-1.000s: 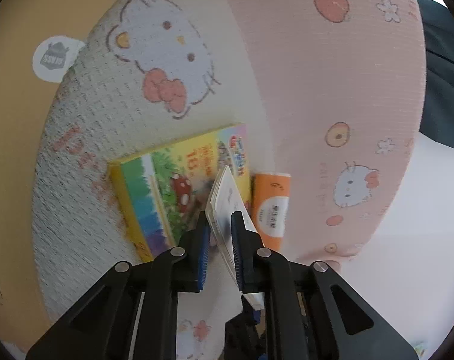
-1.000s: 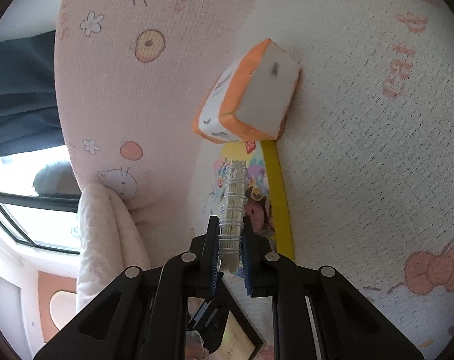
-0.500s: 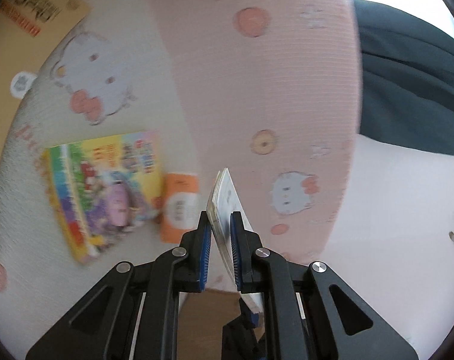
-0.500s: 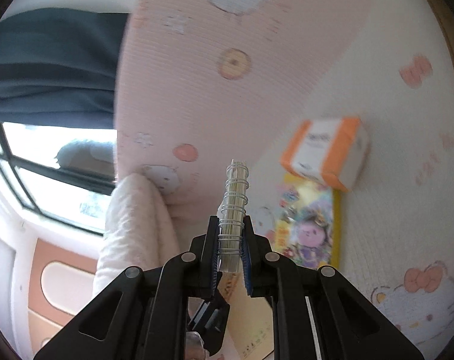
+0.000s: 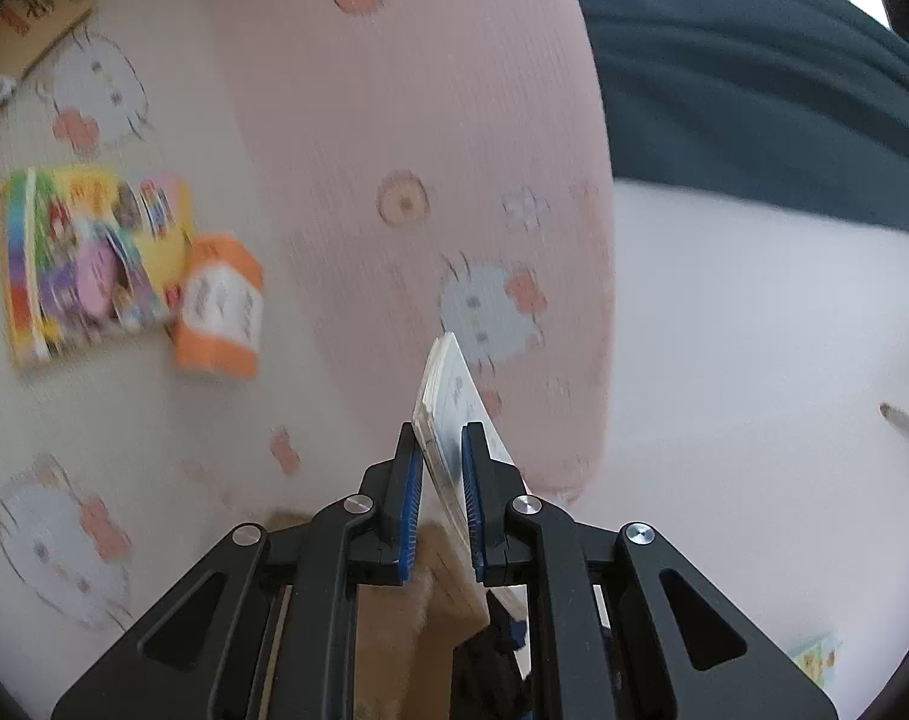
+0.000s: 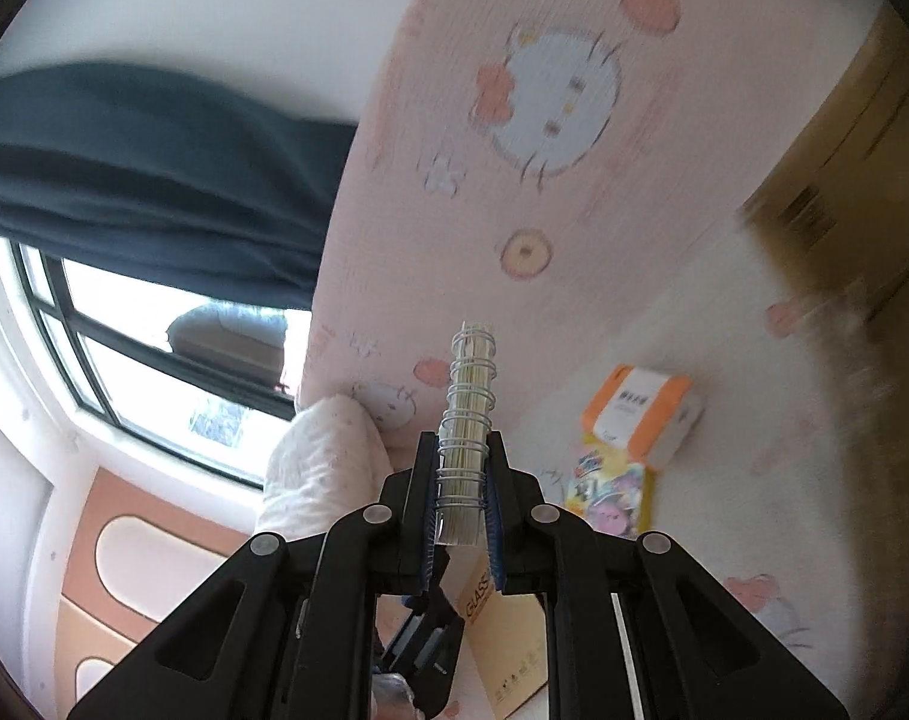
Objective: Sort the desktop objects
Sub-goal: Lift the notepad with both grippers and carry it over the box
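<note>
Now both grippers have risen well clear of the cartoon-print bed cover point(image 5: 394, 120), carrying one thing between them: a spiral notebook point(image 6: 467, 420). The right gripper point(image 6: 463, 495) has its fingers nearly closed on the wire-bound spine, and the left gripper point(image 5: 442, 480) pinches the opposite page edge point(image 5: 448, 402) just as narrowly. A second ago the colourful picture book point(image 5: 88, 264) and the orange box point(image 5: 217, 312) lay right beyond the fingers; now they sit well off to the left of the left fingers and low to the right of the right ones, left behind on the cover. So, I reckon, the notebook is picked and on its way to its place. Ahead of the fingers stand a dark curtain point(image 6: 154, 180) and a window point(image 6: 124, 360), with a cardboard box point(image 6: 844, 150) off to the right; nothing blocks the carry.
</note>
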A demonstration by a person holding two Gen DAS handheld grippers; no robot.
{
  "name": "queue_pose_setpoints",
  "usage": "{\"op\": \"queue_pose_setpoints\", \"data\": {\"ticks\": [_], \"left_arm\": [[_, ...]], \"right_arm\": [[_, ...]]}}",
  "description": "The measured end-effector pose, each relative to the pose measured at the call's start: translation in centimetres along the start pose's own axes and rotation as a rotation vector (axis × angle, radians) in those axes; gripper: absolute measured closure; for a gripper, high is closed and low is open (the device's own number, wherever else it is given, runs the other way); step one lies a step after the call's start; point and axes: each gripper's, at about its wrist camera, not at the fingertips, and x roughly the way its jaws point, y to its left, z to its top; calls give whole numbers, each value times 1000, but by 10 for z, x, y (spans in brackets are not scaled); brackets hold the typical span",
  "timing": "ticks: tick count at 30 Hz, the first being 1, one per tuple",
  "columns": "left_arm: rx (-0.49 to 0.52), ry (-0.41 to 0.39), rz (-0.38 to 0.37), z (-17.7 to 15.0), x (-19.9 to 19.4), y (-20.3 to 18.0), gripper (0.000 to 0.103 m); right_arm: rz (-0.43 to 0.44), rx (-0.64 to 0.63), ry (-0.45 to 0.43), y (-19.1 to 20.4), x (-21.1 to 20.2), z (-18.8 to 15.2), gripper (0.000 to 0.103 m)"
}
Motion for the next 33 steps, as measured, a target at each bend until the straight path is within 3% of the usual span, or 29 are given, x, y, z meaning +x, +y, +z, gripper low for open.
{"op": "queue_pose_setpoints", "data": {"ticks": [10,17,26,33], "left_arm": [[56,120,39,-86,37,-32,88],[53,202,97,-139,76,-37,88],[115,311,158,-181,121,-50,87],[171,358,251,-205,153,-49,86]], "right_arm": [[-63,25,-65,-30,-95,32,92],[-169,37,-54,-60,-148,59,91],[-317,-8,-21,-79,-181,97,89],[-413,5,19,-102,-189,118,88]]}}
